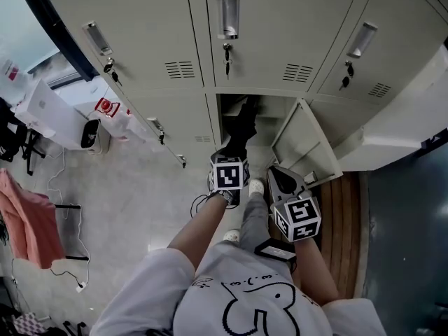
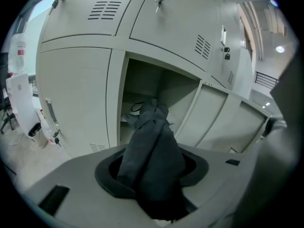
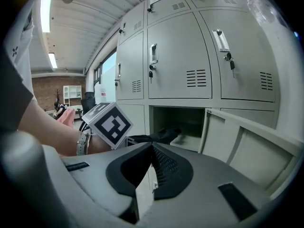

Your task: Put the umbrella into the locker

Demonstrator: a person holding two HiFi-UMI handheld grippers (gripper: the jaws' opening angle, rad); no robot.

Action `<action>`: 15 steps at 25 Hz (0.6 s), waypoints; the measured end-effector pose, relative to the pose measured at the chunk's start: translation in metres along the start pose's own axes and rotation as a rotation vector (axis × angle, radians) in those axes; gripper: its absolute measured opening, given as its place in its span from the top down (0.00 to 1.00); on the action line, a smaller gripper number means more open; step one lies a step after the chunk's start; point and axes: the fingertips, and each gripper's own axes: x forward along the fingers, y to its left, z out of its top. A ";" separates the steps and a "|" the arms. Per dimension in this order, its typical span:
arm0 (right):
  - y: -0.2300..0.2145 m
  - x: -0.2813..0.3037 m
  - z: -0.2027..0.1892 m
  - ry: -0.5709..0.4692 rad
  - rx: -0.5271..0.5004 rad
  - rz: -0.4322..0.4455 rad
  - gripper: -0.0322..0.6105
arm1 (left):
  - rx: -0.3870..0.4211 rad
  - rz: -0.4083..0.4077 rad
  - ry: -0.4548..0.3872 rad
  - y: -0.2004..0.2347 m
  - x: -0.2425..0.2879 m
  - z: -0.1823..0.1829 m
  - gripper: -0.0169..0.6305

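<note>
Dark umbrella [image 2: 149, 146], one, in left hand-held gripper [image 2: 152, 172]; one locker [image 2: 159, 87] open.

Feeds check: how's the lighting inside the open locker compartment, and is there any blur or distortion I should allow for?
Head view: sharp and evenly lit, but the open compartment is in shadow and the dark umbrella blends into it. Left gripper view: heavy fisheye bend on the locker edges; the umbrella is a near-featureless dark mass. Right gripper view: the ceiling strip light glares at top left.

open locker compartment [image 1: 276, 117], unclear small item [image 2: 137, 107] on its shelf; room floor [image 1: 140, 201] carries cable [image 1: 68, 273].
</note>
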 end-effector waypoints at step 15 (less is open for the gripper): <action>-0.045 0.039 -0.015 0.018 0.104 0.000 0.92 | 0.108 0.060 0.064 0.001 0.088 0.032 0.64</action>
